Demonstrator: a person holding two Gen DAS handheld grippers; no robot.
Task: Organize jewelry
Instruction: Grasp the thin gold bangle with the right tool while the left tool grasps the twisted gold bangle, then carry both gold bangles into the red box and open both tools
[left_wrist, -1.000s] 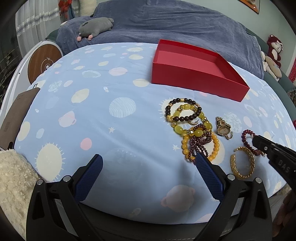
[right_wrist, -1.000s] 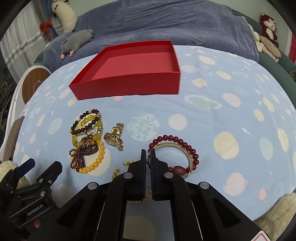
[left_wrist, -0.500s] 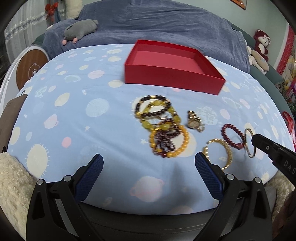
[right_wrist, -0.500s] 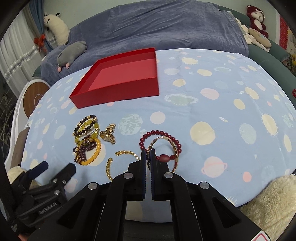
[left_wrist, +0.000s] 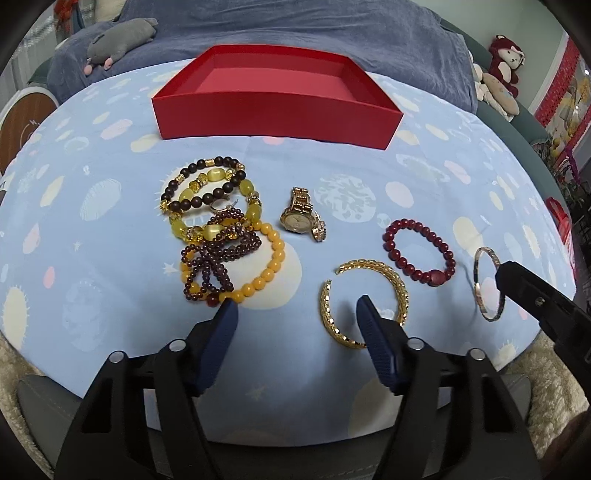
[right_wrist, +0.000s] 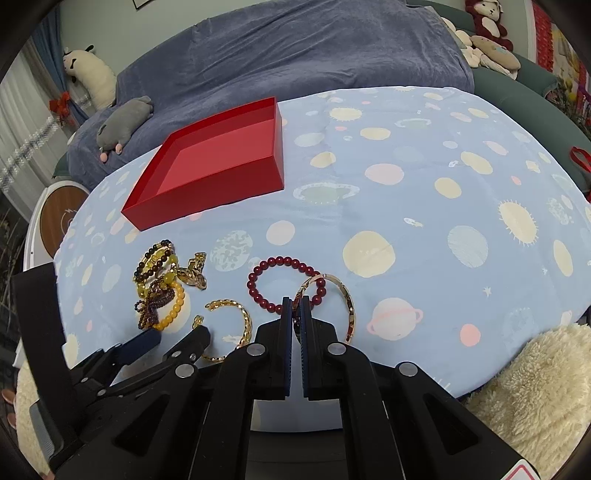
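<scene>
The open red box (left_wrist: 277, 107) (right_wrist: 207, 177) stands empty at the back of the planet-print cloth. In front of it lie a pile of beaded bracelets (left_wrist: 218, 236) (right_wrist: 159, 288), a gold watch (left_wrist: 297, 218) (right_wrist: 194, 275), a red bead bracelet (left_wrist: 419, 251) (right_wrist: 284, 284) and an open gold cuff (left_wrist: 364, 302) (right_wrist: 236, 325). My left gripper (left_wrist: 297, 312) (right_wrist: 175, 336) is closing low over the cuff's left side, with its pads clear of the cuff. My right gripper (right_wrist: 295, 301) (left_wrist: 498, 275) is shut on a thin gold bangle (right_wrist: 349, 306) (left_wrist: 487, 288), tilted up off the cloth.
A dark blue blanket (left_wrist: 295, 33) with a grey plush toy (left_wrist: 122, 37) lies behind the box. Fuzzy cream cushions (right_wrist: 535, 387) border the near edge. Stuffed toys (left_wrist: 502, 62) sit far right and a round wooden disc (right_wrist: 61, 218) far left.
My left gripper has slid right from the cloth's left part to the gold cuff, its jaws narrowing. My right gripper has carried the thin bangle rightward off the red bead bracelet.
</scene>
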